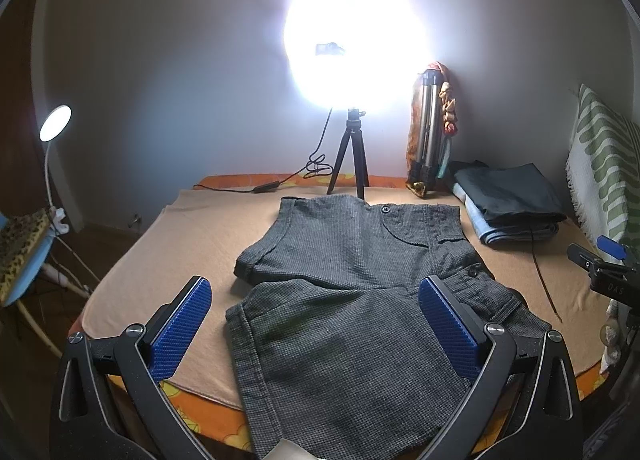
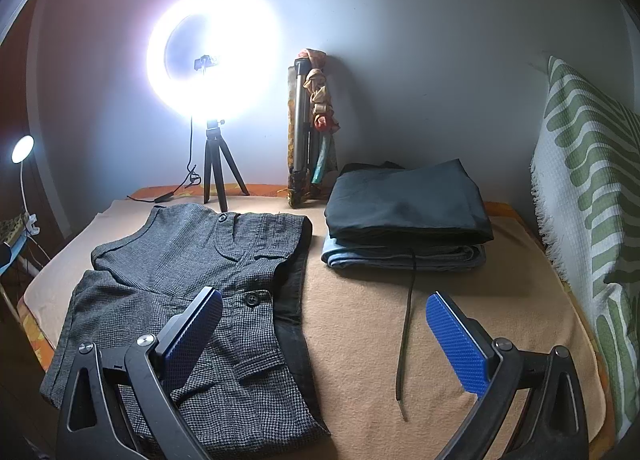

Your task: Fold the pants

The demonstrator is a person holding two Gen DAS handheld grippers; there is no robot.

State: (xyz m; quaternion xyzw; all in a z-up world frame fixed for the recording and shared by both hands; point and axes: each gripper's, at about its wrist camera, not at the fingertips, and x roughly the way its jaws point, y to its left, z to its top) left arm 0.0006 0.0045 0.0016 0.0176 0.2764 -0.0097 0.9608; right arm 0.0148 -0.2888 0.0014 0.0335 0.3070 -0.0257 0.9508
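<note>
Grey checked pants (image 1: 344,300) lie partly folded on the tan blanket (image 1: 168,252), the near part hanging over the front edge. They also show in the right wrist view (image 2: 192,284), left of centre. My left gripper (image 1: 316,316) is open and empty, its blue pads (image 1: 180,332) above the near part of the pants. My right gripper (image 2: 324,336) is open and empty; its left pad (image 2: 192,336) is over the pants' right edge, its right pad (image 2: 456,344) over bare blanket. The right gripper's body shows at the right edge of the left wrist view (image 1: 600,268).
A stack of folded clothes (image 2: 404,215) lies at the back right, with a dark cord (image 2: 406,324) trailing forward. A ring light on a small tripod (image 2: 214,171) and a folded tripod (image 2: 308,139) stand by the wall. A green-patterned cushion (image 2: 592,195) is on the right, a desk lamp (image 1: 54,127) left.
</note>
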